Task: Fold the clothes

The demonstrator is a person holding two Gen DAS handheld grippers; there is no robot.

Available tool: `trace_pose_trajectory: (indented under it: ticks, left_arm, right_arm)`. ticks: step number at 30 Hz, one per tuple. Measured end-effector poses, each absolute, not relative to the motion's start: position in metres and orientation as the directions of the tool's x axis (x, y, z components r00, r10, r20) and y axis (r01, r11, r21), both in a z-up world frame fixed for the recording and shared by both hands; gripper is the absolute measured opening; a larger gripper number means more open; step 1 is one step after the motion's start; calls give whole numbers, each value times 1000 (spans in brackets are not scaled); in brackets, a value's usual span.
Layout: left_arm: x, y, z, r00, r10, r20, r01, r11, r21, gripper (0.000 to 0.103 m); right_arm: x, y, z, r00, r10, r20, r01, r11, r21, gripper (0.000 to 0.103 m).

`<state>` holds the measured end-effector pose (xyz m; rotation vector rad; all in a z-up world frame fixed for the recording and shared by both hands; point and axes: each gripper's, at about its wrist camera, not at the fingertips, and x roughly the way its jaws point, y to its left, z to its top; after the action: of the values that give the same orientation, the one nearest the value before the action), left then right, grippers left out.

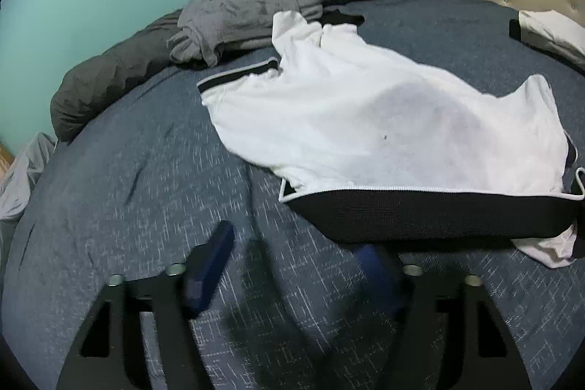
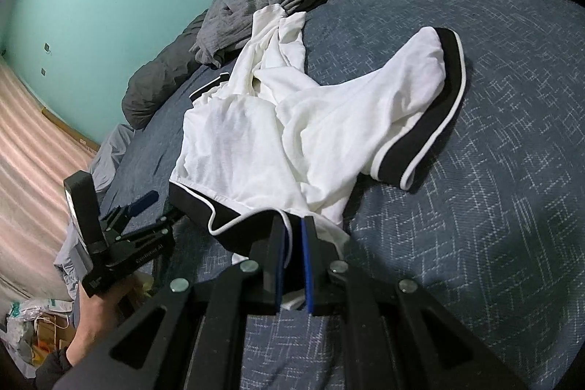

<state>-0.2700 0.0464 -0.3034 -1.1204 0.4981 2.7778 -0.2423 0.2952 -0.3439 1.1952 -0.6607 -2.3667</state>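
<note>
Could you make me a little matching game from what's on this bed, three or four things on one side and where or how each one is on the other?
Things:
1. white shirt
2. grey garment
3. right gripper
4. left gripper

States:
A. open over the blue bedspread, nothing between its fingers
B. crumpled by the dark rolled blanket
C. shut on the black hem
D. spread out mid-bed, unfolded

Pairs: 1-D, 2-B, 3-C, 4-A
</note>
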Motion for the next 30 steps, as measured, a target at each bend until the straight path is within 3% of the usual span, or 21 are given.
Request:
trace_pose_trajectory:
  ticks: [2,4,6,9,12,20,26,29,30]
  left_arm:
    - [-272,48,-301,-725,-12,-688,-229,-939,257,63]
    - [-273,50,-301,-719,-1,-695,-241,-938,250,48]
    - [-274,52,-302,-710,15,-704,-256,-936,239,41]
    - [-274,54,-302,-705,27,-709,-263,-938,226,33]
    - [-273,54,-301,-702,36,-712,-264,-941,213,29]
    - [-274,52,-300,-695,52,-717,-264,-946,187,23]
    - [-273,54,-300,-685,67,-726,-273,-947,170,20]
    - [-273,54,-298,-684,74,-726,-277,-947,165,19]
    - [-273,54,-297,-684,75,-726,-278,-946,164,19]
  right_arm:
    - [-243,296,-344,-555,-540,-633,139,-811,569,8]
    - [-244,298,-343,-565,-524,-638,132,-820,557,8]
    - [-244,300,-342,-574,-508,-642,124,-829,545,8]
    - [-244,302,-339,-592,-474,-652,110,-849,517,19]
    - [-244,301,-333,-616,-431,-659,103,-874,475,34]
    - [-235,282,-311,-669,-444,-597,213,-883,418,35]
    - [-236,255,-314,-615,-497,-612,311,-867,390,36]
    - [-235,241,-316,-597,-501,-627,354,-866,354,50]
    - [-235,238,-316,-596,-499,-629,358,-867,348,50]
